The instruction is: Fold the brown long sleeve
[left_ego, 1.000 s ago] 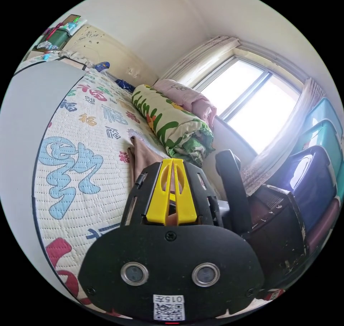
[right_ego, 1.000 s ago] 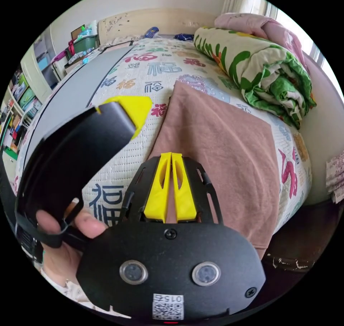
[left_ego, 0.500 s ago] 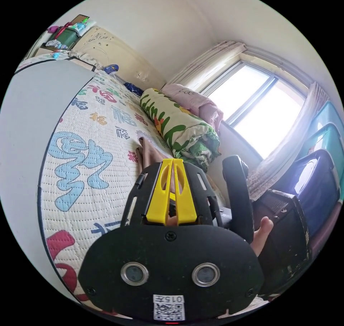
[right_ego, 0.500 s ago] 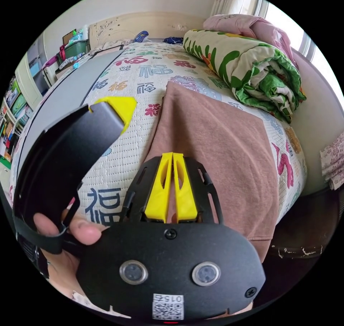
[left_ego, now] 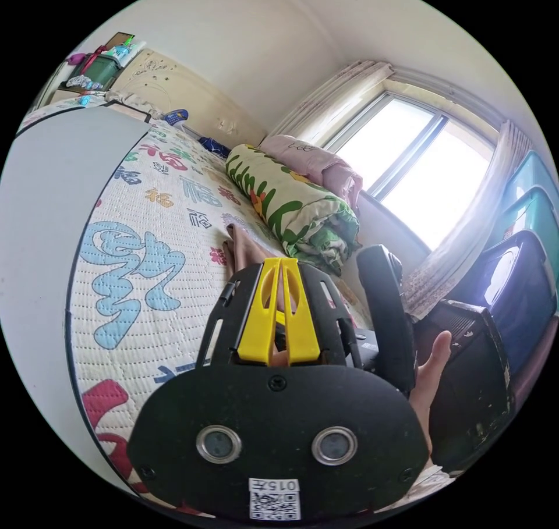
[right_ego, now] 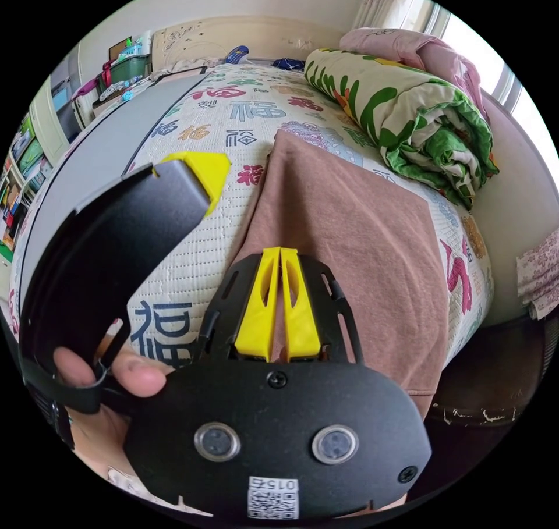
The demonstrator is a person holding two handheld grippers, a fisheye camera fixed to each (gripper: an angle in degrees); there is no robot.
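Since a second ago little has moved: our right hand now shows open-fingered behind the right gripper's black body in the left gripper view, and the brown long sleeve lies as it lay.

We see the garment folded flat on the patterned bed cover, its long axis running from the foot edge of the bed toward the headboard, narrowing to a corner at the far end. Its near hem hangs at the bed's edge.

We hold the right gripper over the garment's near part, yellow jaws together; whether cloth is pinched between them we cannot tell. The left gripper likewise has its jaws together, in front of the garment's edge; its grip we cannot tell either. In the right gripper view the left gripper's black shell and yellow tip hover beside the garment, over the bed cover, held by our left hand.

Beside the garment, toward the window, lies a rolled green-leaf quilt with a pink blanket behind it. Stacked plastic bins stand by the curtain.
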